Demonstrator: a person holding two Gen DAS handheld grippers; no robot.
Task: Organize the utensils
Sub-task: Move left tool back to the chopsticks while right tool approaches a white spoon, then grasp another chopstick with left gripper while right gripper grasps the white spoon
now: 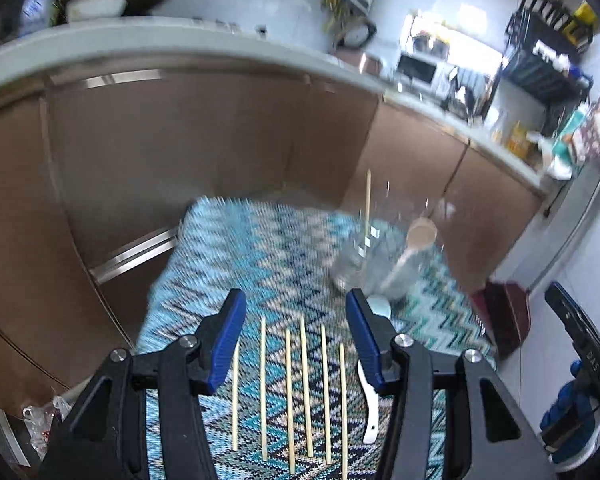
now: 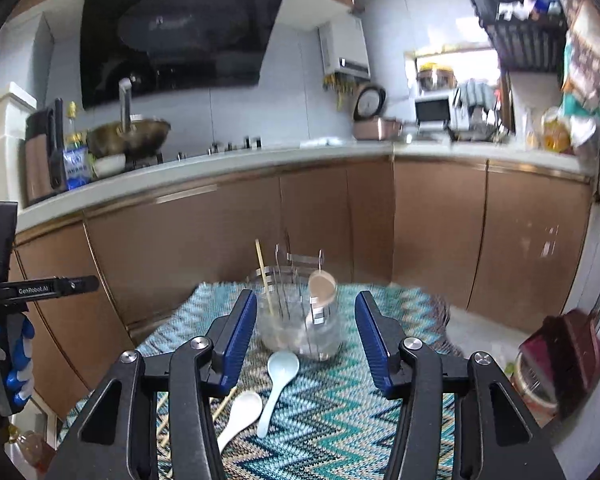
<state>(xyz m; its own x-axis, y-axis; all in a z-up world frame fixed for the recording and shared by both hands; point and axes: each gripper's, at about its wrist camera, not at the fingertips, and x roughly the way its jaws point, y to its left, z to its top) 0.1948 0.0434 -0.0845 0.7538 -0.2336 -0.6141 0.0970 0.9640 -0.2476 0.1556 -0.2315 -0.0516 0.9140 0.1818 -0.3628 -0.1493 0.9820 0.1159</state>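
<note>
Several wooden chopsticks [image 1: 288, 392] lie side by side on the zigzag cloth between the fingers of my open, empty left gripper [image 1: 296, 344]. A white spoon [image 1: 370, 408] lies by its right finger. A clear holder [image 1: 374, 264] at the cloth's far end holds one chopstick [image 1: 367, 208] and a wooden spoon [image 1: 418, 238]. In the right wrist view my right gripper [image 2: 306, 344] is open and empty, short of the holder [image 2: 300, 320]. A pale blue spoon [image 2: 278, 384] and a white spoon [image 2: 240, 414] lie below it.
The zigzag cloth [image 2: 340, 420] covers a small table in front of brown kitchen cabinets [image 2: 220, 240]. A counter [image 2: 220, 172] with a wok and bottles runs behind. A dark red object [image 2: 568, 356] stands on the floor at right.
</note>
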